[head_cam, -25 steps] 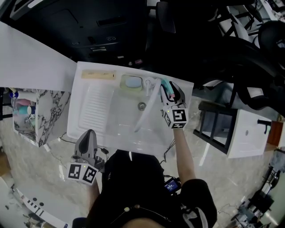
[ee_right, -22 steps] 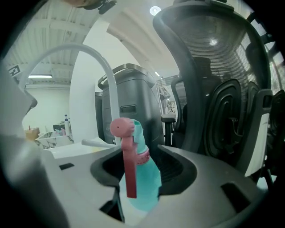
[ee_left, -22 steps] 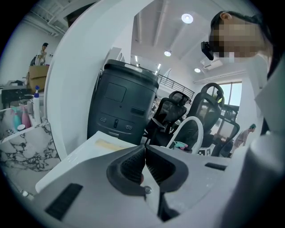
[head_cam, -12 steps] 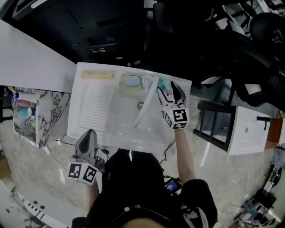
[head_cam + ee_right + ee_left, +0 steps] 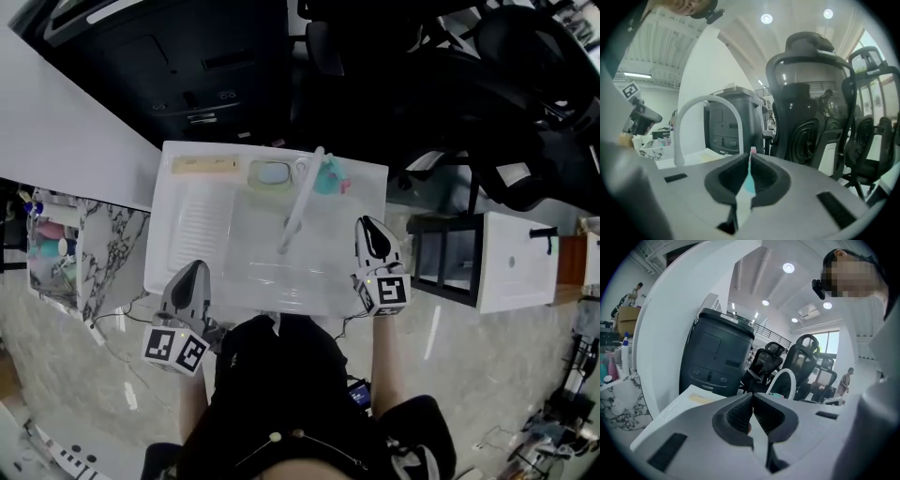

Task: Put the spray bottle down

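Note:
The teal spray bottle point(image 5: 328, 176) with a pink top stands by itself at the back right of the white sink point(image 5: 178, 272), beside the tap. My right gripper point(image 5: 367, 225) is well in front of it, over the sink's right rim. Its jaws are closing, only a thin slit is left, and nothing is between them. In the right gripper view the bottle point(image 5: 749, 180) shows far off through that slit of the right gripper point(image 5: 749, 161). My left gripper point(image 5: 194, 272) hovers at the sink's front left corner. In its own view the left gripper point(image 5: 753, 408) is shut and empty.
A white arched tap point(image 5: 302, 202) reaches over the basin. A green dish point(image 5: 272, 173) and a wooden brush point(image 5: 204, 166) lie on the back rim. Office chairs and a dark bin point(image 5: 715, 357) stand behind the sink. A marble shelf point(image 5: 66, 244) with bottles is at left.
My right gripper has let go of the spray bottle and pulled back toward the person, its jaws first wide, now nearly together. The bottle stays at the back rim. The left gripper has hardly moved.

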Demonstrator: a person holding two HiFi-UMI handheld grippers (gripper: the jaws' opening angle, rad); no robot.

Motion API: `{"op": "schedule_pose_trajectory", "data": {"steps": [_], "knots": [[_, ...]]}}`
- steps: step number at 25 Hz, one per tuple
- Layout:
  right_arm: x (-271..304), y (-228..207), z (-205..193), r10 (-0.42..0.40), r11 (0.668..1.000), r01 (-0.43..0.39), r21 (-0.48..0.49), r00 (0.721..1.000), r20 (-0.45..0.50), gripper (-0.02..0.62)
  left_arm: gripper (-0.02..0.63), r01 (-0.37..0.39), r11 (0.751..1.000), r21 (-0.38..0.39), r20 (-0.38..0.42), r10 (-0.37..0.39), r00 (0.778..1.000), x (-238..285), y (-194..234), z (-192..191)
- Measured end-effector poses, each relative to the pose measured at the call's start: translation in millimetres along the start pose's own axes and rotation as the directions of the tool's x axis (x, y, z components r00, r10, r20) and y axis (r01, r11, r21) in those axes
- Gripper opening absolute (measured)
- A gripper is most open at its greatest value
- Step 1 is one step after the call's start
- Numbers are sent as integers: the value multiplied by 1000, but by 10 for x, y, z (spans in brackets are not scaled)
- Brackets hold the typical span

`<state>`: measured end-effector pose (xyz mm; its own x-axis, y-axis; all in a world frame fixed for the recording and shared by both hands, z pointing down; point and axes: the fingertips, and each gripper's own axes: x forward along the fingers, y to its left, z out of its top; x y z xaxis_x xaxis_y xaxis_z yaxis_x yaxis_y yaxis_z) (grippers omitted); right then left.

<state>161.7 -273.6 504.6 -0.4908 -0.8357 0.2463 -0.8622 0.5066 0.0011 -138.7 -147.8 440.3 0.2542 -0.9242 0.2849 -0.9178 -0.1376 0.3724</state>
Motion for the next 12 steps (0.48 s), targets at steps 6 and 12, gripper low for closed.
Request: {"op": "schedule_pose_trajectory", "data": {"steps": [6, 12], "knots": [[-682, 358, 478, -37, 999, 35, 29, 995, 88, 2, 8, 91, 994, 66, 36, -93, 995, 31, -199, 134], [-1095, 800, 981, -75, 997, 70, 33, 976, 205, 2, 8, 166, 979, 115, 58, -174, 983, -39, -394, 172]]}}
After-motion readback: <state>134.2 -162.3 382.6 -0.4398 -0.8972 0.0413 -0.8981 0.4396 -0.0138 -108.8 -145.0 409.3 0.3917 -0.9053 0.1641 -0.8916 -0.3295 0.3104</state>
